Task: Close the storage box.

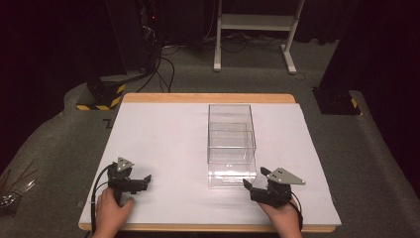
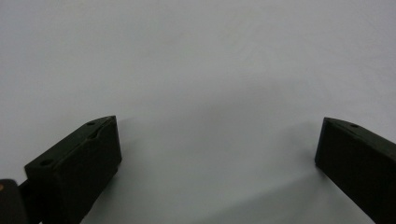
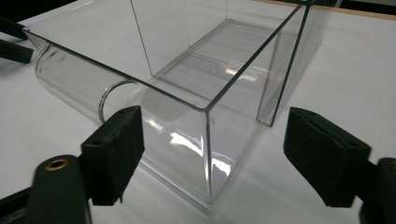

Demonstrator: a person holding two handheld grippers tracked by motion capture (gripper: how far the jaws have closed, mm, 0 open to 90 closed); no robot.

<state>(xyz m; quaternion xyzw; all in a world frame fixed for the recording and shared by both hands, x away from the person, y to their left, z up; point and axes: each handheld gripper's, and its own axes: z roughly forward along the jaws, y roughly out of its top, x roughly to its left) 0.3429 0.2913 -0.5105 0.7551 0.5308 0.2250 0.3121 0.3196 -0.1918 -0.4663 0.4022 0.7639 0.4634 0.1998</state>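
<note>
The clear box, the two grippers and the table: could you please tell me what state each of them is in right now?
Clear box: upright on the table, open-topped, nothing visible inside, held by neither gripper.
Right gripper: jaws open, one on either side of the box's near corner, pads off its walls.
Left gripper: jaws open wide above the bare sheet, nothing between them.
Table: covered by a white sheet.

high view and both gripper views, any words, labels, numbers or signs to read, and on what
None can be read.
Clear box: no print or label.
White table sheet: a dark mark at its far left corner, too small to read.
Yellow-black hazard stripes on a floor base: a pattern, no text.
</note>
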